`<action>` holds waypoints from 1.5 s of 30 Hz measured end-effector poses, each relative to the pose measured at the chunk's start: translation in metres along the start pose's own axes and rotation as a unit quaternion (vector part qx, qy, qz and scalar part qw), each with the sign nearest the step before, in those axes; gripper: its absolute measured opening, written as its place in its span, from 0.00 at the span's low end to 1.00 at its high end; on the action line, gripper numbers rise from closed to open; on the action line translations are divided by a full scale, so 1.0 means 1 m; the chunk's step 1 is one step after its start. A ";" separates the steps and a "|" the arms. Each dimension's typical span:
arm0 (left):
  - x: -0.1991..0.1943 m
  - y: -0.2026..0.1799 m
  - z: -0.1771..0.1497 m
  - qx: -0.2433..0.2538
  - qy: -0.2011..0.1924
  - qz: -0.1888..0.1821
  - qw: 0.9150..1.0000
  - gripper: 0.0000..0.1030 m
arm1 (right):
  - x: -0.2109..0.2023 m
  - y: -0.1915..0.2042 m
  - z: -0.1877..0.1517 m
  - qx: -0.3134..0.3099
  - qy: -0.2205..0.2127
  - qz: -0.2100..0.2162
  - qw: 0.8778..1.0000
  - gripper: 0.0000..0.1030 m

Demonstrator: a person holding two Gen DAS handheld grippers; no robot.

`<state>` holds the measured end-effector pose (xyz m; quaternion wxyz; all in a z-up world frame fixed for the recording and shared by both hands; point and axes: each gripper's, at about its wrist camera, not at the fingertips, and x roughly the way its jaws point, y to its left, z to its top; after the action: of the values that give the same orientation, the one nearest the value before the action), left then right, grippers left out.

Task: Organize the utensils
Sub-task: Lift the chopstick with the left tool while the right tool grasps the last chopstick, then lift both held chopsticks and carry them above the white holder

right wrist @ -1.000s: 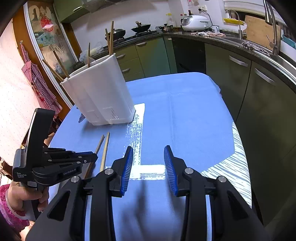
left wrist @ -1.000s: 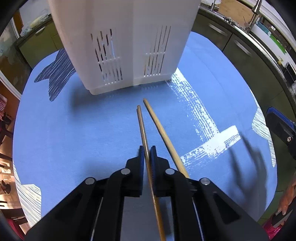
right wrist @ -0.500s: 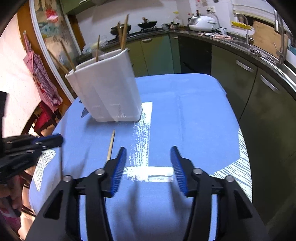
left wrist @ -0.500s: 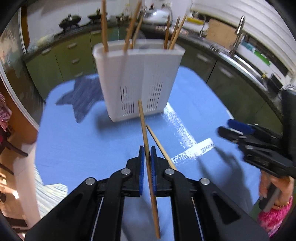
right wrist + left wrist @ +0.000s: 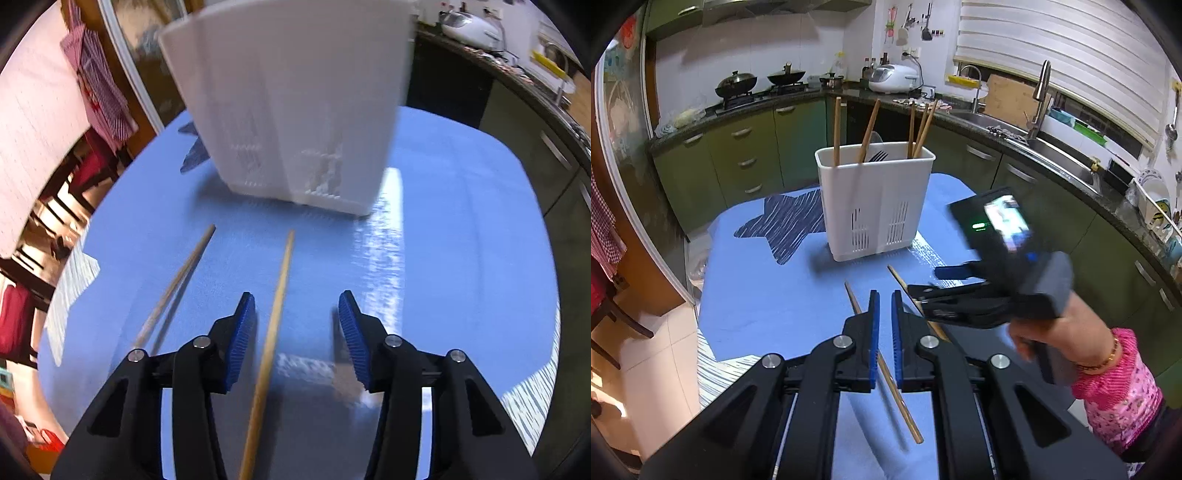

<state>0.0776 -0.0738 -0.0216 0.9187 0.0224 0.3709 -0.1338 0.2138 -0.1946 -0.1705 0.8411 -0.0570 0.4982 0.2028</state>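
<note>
The left gripper [image 5: 882,306] hangs above the near part of the table with only a narrow gap between its blue pads [image 5: 873,332]. A wooden chopstick [image 5: 886,373] shows through that gap, slanting from far left to near right; whether the pads pinch it or it lies loose under them I cannot tell from here.

The right gripper [image 5: 297,314] is held low over the table, just right of the left one, with its jaws spread wide and nothing between them gripped. A second chopstick [image 5: 275,314] lies flat on the cloth between its fingers, closer to the left pad [image 5: 242,332], pointing away toward the holder. In the right wrist view the first chopstick [image 5: 177,280] sits to the left of it, blurred, angled the same general way.

Beyond both tools stands the white utensil holder [image 5: 875,206], upright near the middle of the table, with several chopsticks and a dark fork poking out of its top. It rests on a blue tablecloth [image 5: 768,302] that has a dark blue star print [image 5: 786,225] to the holder's left.

Green kitchen cabinets [image 5: 746,162] run along the far side.
</note>
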 end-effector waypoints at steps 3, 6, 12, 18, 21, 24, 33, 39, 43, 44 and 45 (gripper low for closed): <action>-0.001 0.001 -0.001 0.002 0.001 -0.002 1.000 0.06 | 0.011 0.006 0.005 -0.004 0.005 -0.012 1.000 0.44; 0.001 0.003 -0.002 0.001 0.005 -0.004 1.000 0.06 | 0.020 0.011 0.010 -0.010 0.016 -0.020 1.000 0.42; 0.015 0.010 -0.004 -0.005 0.028 0.002 1.000 0.06 | 0.031 0.018 0.012 -0.026 0.024 -0.035 0.999 0.33; 0.058 0.020 -0.004 -0.013 0.093 -0.003 0.996 0.07 | 0.031 0.016 0.015 -0.037 0.042 -0.021 0.998 0.09; 0.085 0.025 -0.003 -0.019 0.130 -0.015 0.991 0.13 | 0.029 0.008 0.013 -0.032 0.048 -0.008 0.998 0.07; 0.110 0.033 -0.001 -0.032 0.157 -0.021 0.987 0.31 | 0.027 0.002 0.009 -0.028 0.050 -0.007 0.998 0.06; 0.159 0.038 0.001 -0.025 0.204 0.009 0.979 0.35 | 0.018 -0.016 -0.003 -0.009 0.044 -0.003 0.999 0.06; 0.177 0.039 0.000 -0.022 0.219 0.024 0.975 0.35 | 0.020 -0.013 -0.003 -0.007 0.041 0.000 0.999 0.06; 0.183 0.040 -0.004 -0.022 0.230 0.032 0.972 0.23 | 0.017 -0.018 -0.005 -0.005 0.041 0.003 0.999 0.06; 0.183 0.039 -0.004 -0.019 0.228 0.035 0.973 0.22 | 0.017 -0.018 -0.005 -0.005 0.041 0.003 0.999 0.06; 0.183 0.038 -0.005 -0.016 0.228 0.038 0.973 0.21 | 0.017 -0.018 -0.005 -0.005 0.041 0.003 0.999 0.06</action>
<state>0.2104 -0.0783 -0.1530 0.8144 0.0519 0.5717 -0.0847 0.2237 -0.2073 -0.1899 0.8190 -0.0680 0.5317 0.2049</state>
